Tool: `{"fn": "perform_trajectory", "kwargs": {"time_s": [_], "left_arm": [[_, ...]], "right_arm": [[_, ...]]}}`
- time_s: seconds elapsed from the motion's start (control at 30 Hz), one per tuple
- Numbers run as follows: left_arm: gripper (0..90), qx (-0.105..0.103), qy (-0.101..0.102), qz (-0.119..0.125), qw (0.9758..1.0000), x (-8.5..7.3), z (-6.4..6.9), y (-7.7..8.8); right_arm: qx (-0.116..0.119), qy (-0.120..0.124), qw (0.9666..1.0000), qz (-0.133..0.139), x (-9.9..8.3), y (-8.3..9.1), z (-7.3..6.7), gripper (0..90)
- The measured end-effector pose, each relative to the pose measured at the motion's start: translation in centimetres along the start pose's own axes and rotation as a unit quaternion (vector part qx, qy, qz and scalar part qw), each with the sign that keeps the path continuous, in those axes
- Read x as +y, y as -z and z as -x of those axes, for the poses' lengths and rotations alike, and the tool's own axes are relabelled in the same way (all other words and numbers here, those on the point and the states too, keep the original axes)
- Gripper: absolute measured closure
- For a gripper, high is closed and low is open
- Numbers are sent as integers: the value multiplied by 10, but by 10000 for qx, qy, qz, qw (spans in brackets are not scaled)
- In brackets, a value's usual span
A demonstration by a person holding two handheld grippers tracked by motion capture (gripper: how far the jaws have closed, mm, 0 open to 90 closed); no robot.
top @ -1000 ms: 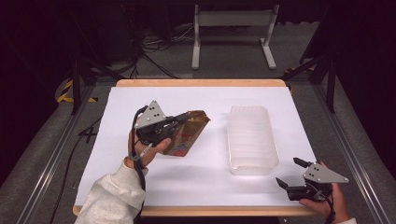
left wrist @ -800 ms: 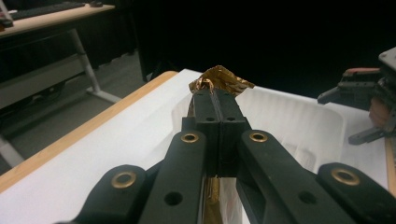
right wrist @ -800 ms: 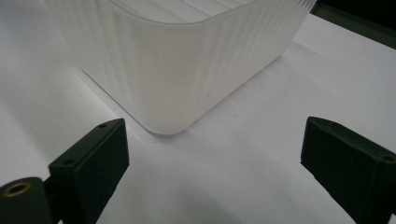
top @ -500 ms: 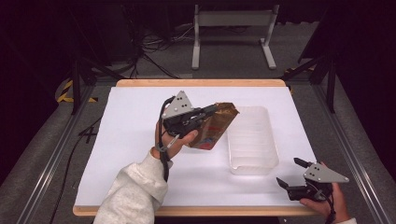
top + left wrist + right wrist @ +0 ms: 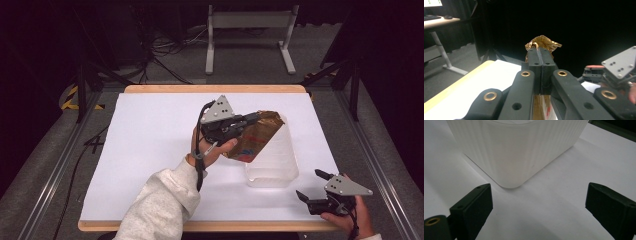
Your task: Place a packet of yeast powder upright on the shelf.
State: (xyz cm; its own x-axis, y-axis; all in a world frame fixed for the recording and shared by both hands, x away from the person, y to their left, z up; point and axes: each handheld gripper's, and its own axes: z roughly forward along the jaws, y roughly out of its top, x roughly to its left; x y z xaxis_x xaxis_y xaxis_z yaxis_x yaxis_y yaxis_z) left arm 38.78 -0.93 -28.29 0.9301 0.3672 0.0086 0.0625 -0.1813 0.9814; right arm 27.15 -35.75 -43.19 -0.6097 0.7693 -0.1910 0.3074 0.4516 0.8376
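pouch [image 5: 255, 136]: gold-brown foil bag, held off the table, tilted, its far end over the near-left part of the bin. In the left gripper view its crinkled top [image 5: 543, 43] sticks out past the closed jaws.
handling, judged: looks light and soft; the foil creases easily and is probably slick, so it may swing or slide in a pinch. Contents cannot be told. Seems unlikely to break, though it could crumple.
where to hold, judged: the flat seam or edge, as now, where the layers pinch thin. A grip on the bulging middle would likely slip.
left gripper [image 5: 245, 123]: jaws together, clamped on the pouch edge, foil between the pads. A hand [image 5: 214, 148] in a pale sleeve carries it.
bin [image 5: 280, 165]: clear ribbed plastic tub with open top, standing on the white sheet right of centre. Its near corner [image 5: 510, 182] sits just ahead of the right jaws. Looks empty, but hard to tell.
right gripper [image 5: 312, 187]: jaws apart, nothing between them, low over the near-right corner of the table and near the bin without touching it.
table [image 5: 150, 135]: white sheet on a wooden board.
step, judged: pouch being brought to the bin, not yet let go.
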Motion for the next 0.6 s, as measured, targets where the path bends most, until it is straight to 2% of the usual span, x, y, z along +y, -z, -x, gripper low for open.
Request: {"fn": "perform_trajectory", "kwargs": {"time_s": [0.13,0.27,0.43,0.6], "left_arm": [[899,-99,99,66,9999,-1,3,-10],[899,-118,132,110,9998,1,6,-15],[900,-117,60,163,9998,8,12,-21],[900,-165,165,206,9995,7,17,-35]], "right_arm": [[-2,-26,10000,-14,0,0,1,80],[13,-4,10000,-6,0,0,0,80],[9,-1,10000,5,0,1,0,81],[29,-14,10000,12,0,1,0,81]]}}
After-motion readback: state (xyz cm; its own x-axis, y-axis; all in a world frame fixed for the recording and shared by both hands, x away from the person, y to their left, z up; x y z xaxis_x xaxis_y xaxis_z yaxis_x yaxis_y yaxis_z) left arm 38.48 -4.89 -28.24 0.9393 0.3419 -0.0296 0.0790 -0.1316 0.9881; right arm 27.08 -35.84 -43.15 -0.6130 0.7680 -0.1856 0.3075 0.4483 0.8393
